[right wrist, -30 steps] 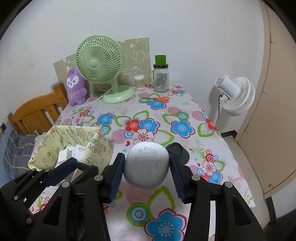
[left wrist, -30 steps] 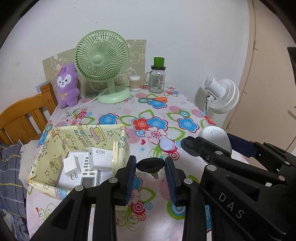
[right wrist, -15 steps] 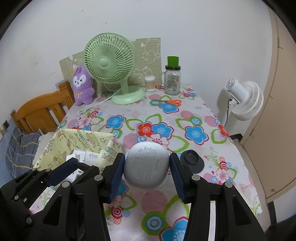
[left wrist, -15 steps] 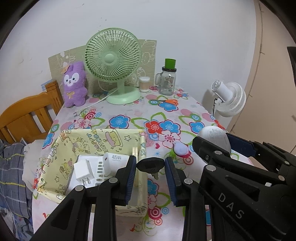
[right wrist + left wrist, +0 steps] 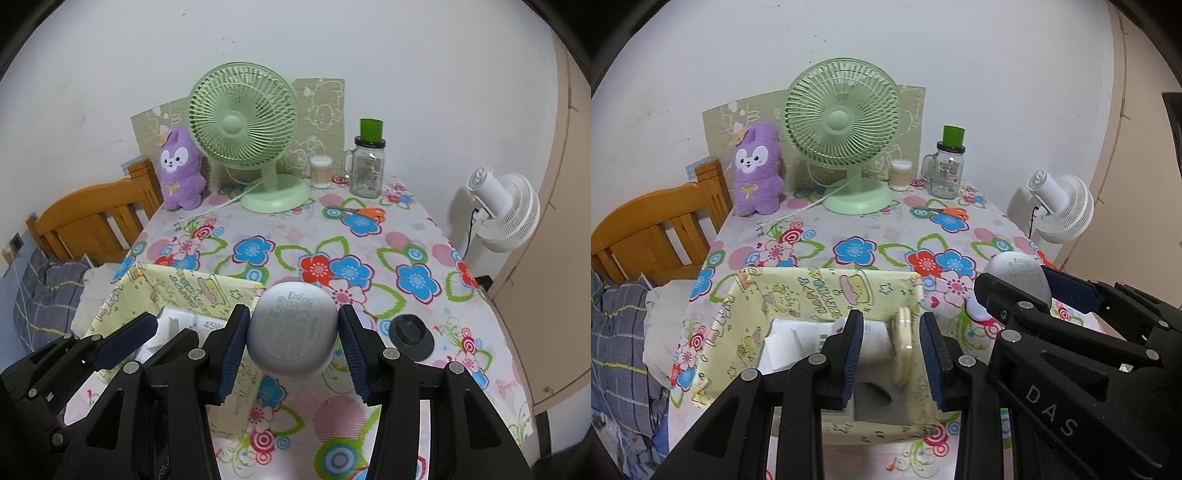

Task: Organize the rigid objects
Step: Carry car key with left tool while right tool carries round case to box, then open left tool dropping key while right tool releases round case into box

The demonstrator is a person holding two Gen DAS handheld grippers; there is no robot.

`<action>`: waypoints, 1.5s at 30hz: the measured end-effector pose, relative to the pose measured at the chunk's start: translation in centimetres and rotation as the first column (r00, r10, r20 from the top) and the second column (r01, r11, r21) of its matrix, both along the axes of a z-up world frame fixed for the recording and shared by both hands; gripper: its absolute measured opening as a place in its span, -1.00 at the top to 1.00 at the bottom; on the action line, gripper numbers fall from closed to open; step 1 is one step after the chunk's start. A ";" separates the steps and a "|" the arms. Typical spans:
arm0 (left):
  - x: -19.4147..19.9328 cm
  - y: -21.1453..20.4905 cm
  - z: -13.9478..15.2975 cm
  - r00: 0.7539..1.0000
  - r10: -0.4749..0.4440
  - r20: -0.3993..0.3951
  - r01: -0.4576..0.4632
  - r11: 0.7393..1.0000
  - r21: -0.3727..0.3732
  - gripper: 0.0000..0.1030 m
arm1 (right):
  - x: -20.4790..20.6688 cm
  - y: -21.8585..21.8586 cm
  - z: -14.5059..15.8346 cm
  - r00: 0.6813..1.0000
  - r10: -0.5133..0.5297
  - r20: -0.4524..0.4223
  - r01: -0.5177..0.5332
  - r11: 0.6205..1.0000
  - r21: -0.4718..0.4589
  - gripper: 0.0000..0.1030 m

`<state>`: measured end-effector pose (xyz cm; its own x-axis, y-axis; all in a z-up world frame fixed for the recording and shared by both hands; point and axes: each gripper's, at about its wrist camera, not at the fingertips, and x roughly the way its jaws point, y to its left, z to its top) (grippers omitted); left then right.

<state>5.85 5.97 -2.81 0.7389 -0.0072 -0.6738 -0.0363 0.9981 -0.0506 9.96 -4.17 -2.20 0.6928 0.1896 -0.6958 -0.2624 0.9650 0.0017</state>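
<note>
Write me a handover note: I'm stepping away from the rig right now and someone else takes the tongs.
Left tongs: slightly apart, empty, over the yellow fabric box.
Right tongs: shut on the white oval device, just right of the box.
Done: white chargers and a cream disc are in the box.
Left: put the device in; the black round piece and a small lilac oval lie on the tablecloth.

A: Left gripper (image 5: 891, 343)?
B: Shifted over yellow printed fabric box (image 5: 827, 291); small black plug-shaped piece gone from between jaws.
A: Right gripper (image 5: 291, 347)?
B: Carried leftward with round white plastic puck (image 5: 293, 328), now at box wall.
</note>
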 end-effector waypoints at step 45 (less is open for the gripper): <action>1.8 6.4 -4.4 0.990 0.043 -0.137 -0.033 0.997 0.076 -0.70 | 1.8 8.0 -4.9 0.980 0.160 -0.116 -0.161 0.987 -0.004 -0.44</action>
